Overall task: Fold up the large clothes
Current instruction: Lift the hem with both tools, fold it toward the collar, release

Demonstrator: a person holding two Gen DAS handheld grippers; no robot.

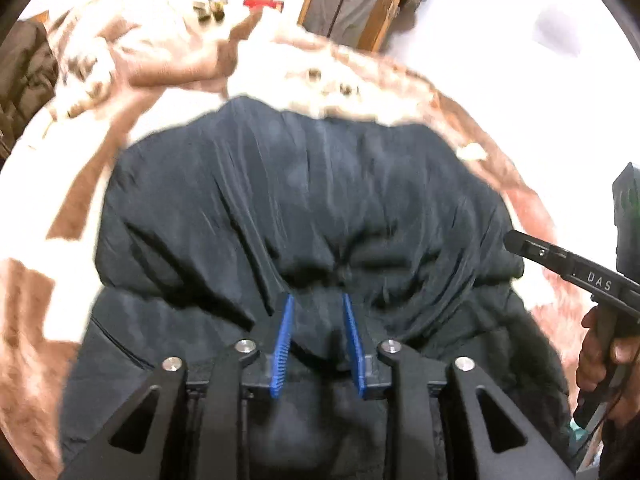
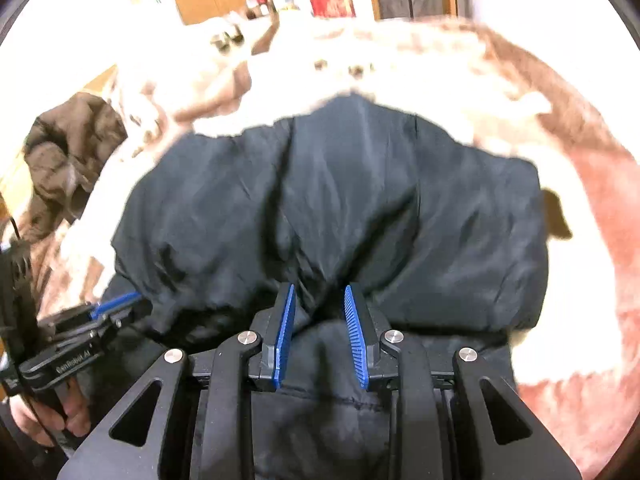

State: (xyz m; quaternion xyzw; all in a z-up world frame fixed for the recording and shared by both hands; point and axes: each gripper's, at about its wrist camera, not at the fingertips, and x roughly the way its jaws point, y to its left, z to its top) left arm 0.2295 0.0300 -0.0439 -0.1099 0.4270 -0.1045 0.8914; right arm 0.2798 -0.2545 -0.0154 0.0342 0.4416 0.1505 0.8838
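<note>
Together, both grippers bear down on a dark jacket [image 1: 304, 200] spread over a brown-and-white blanket [image 1: 168, 68], apparently midway through a fold. Ahead of the left gripper [image 1: 318, 300] the cloth bunches into a ridge; its blue pads [image 1: 285, 336] stand slightly apart with jacket fabric lying between them, though whether they pinch it is unclear through the blur. The right gripper [image 2: 320, 292] sits likewise at the jacket's near edge, pads parted around a hump of cloth. Working side by side likely keeps the wide hem level as it travels. Only the left view shows the right gripper's handle in a hand [image 1: 600, 356], off to its right; only the right view shows a brown garment [image 2: 68, 160] heaped far to its left.
</note>
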